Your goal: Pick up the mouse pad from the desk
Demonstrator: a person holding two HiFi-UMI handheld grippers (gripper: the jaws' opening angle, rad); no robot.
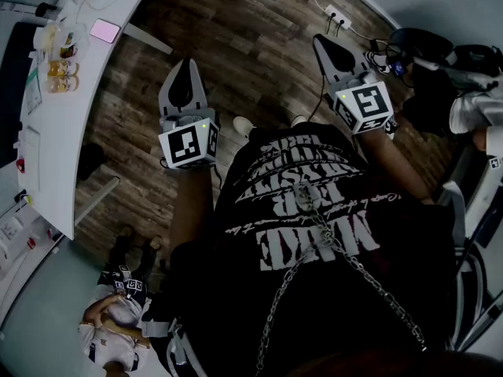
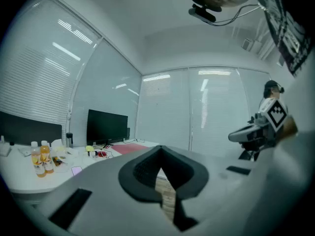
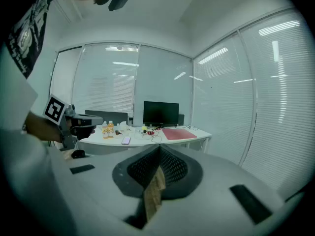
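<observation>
Jaws, both sets: pressed fully together with nothing between them. The left gripper [image 1: 187, 69] and right gripper [image 1: 327, 50] are raised over the dark wood-plank floor [image 1: 236, 38], well apart from the curved white desk [image 3: 162, 143]. Task item: flat red rectangular mouse pad [image 3: 177, 133], lying on that desk at 12 o'clock from the right jaws, with a black monitor [image 3: 161, 113] at its 11 o'clock and loose cables [image 3: 154, 137] and a pink phone [image 3: 126, 140] at its 9 o'clock. Hazards, judged: jaws that arrive unopened would shove the thin pad rather than pinch its edge, and a sweep in from 9 o'clock could snag the cables or topple the orange-drink bottles [image 3: 108, 130].

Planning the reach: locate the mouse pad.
In the right gripper view the red mouse pad lies at the right end of the white desk, in front of the black monitor.
</observation>
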